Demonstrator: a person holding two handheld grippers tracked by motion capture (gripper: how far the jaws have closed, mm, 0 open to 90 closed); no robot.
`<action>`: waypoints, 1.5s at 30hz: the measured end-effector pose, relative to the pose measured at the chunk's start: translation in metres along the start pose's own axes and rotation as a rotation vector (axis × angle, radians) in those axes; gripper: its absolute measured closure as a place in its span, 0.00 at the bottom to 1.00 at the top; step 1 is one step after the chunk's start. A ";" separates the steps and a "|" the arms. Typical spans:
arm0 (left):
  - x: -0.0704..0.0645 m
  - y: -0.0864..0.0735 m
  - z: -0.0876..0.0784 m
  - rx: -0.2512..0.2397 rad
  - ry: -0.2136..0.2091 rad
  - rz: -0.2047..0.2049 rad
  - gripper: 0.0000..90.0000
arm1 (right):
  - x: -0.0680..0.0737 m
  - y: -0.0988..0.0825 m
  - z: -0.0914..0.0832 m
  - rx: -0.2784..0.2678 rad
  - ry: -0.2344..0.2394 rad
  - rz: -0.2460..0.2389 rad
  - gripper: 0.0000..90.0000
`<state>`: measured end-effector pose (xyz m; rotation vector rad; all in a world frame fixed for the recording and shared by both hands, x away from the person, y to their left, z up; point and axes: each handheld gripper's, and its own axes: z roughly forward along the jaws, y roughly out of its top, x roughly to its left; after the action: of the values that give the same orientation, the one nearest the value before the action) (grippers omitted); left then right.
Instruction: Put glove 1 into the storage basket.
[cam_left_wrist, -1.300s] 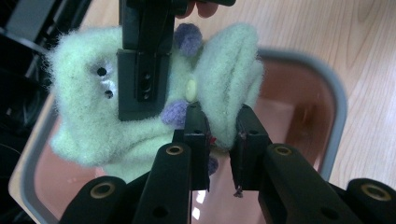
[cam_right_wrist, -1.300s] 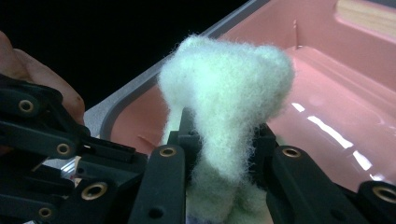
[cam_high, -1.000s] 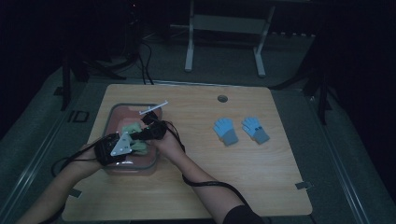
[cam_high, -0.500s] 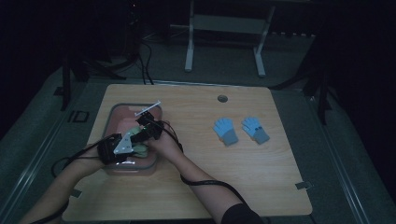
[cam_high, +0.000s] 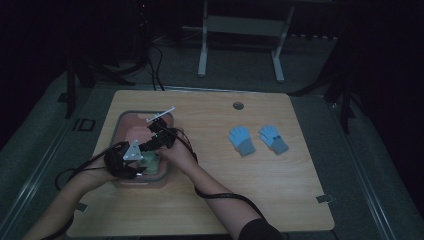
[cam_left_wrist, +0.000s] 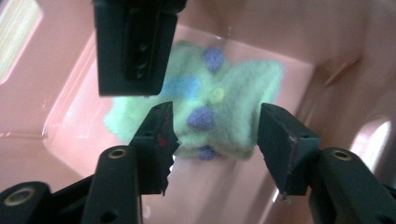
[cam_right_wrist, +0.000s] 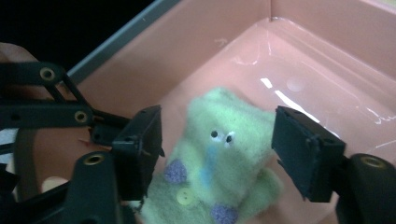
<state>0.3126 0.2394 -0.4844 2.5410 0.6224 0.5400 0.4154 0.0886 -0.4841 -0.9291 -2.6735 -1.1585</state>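
Pale-green felt puppet w/ purple dots & yellow button (cam_left_wrist: 219, 109) lies flat in pink plastic tub (cam_high: 131, 125); L gripper (cam_left_wrist: 215, 133) & R gripper (cam_right_wrist: 217, 140) jaws just opened, apart, puppet unclamped betw. them.

Both the left hand-held gripper (cam_left_wrist: 215, 135) and right hand-held gripper (cam_right_wrist: 217, 154) have just opened, releasing the green felt toy (cam_left_wrist: 219, 107).

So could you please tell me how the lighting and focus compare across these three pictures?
High view: dim, surroundings near black, table faintly lit. Left gripper view: bright, green felt toy soft and out of focus, its tongs sharper. Right gripper view: streaks of glare on the pink tub, the toy again blurred.
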 end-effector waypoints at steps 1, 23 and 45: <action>0.000 0.000 -0.003 -0.004 0.005 -0.009 0.51 | 0.000 0.000 -0.001 0.001 0.010 -0.011 0.31; -0.015 0.032 -0.023 -0.062 -0.029 -0.070 0.51 | -0.004 -0.016 -0.065 -0.051 0.017 -0.072 0.19; -0.051 0.091 0.004 -0.098 -0.114 -0.048 0.51 | -0.050 -0.078 -0.117 -0.055 -0.066 -0.067 0.19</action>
<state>0.3021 0.1401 -0.4530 2.4390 0.5997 0.3953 0.3936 -0.0581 -0.4654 -0.9080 -2.7576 -1.2416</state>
